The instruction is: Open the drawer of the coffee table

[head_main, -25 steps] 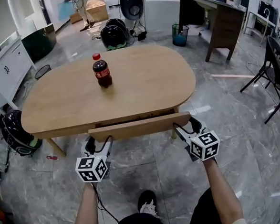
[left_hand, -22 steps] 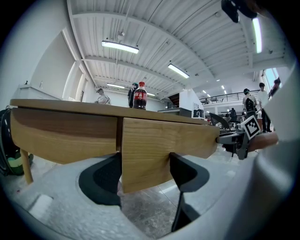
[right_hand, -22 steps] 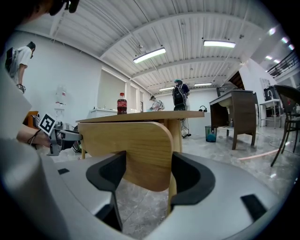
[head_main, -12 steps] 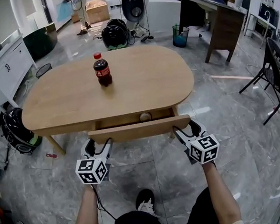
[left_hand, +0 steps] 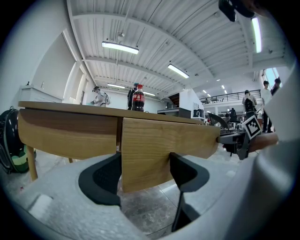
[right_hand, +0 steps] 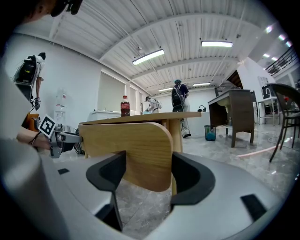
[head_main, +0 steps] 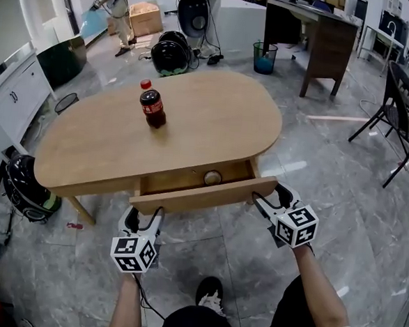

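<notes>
Drawer (head_main: 195,193) of the oval coffee table (head_main: 91,185) standing part-way out below the tabletop (head_main: 214,118), its wooden front being clamped at both ends. Gripping the front's left end with the left hand-held gripper (head_main: 143,214), both dark jaws pressing against the board's two faces. Gripping the rounded right end likewise with the right hand-held gripper (head_main: 272,197), jaws bearing on either side of the wood. Showing a small pale round object (head_main: 212,177) lying inside the drawer, toward its right side. Standing upright on the tabletop's far left part, well apart from the drawer: a cola bottle (head_main: 152,108) with a red cap. Resting on the grey marbled floor (head_main: 369,206) near the table's left end: a black helmet-like shell (head_main: 22,192). Sitting beyond the table: a dark wooden desk (head_main: 325,35), a teal bin (head_main: 263,56) and a black folding chair (head_main: 404,103).
</notes>
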`<state>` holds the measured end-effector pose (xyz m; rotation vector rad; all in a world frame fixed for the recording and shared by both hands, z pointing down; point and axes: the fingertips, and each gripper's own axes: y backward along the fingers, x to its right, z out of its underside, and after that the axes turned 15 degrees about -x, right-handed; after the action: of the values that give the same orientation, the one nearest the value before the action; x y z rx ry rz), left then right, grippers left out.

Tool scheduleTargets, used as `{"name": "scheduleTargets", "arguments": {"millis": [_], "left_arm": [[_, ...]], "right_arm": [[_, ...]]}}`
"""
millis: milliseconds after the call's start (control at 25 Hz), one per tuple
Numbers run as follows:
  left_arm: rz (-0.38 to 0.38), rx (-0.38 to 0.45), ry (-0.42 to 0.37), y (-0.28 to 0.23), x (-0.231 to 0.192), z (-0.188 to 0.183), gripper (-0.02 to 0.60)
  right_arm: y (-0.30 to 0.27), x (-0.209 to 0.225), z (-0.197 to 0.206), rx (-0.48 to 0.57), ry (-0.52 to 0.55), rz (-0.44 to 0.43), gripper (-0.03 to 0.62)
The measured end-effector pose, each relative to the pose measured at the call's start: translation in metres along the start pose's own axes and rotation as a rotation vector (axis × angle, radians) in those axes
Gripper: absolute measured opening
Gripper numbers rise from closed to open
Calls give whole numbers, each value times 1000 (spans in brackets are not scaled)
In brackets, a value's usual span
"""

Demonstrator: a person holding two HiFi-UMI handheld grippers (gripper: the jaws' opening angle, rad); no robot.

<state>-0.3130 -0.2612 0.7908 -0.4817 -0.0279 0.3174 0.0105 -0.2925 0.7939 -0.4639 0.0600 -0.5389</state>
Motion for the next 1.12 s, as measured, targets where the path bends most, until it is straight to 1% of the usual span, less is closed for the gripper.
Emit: {"name": "scheduleTargets", "arguments": {"millis": [1120], "left_arm": [[-5, 0, -2, 35, 19, 23, 310]], "right_arm": [[34, -17, 22, 0, -5, -1, 304]]}}
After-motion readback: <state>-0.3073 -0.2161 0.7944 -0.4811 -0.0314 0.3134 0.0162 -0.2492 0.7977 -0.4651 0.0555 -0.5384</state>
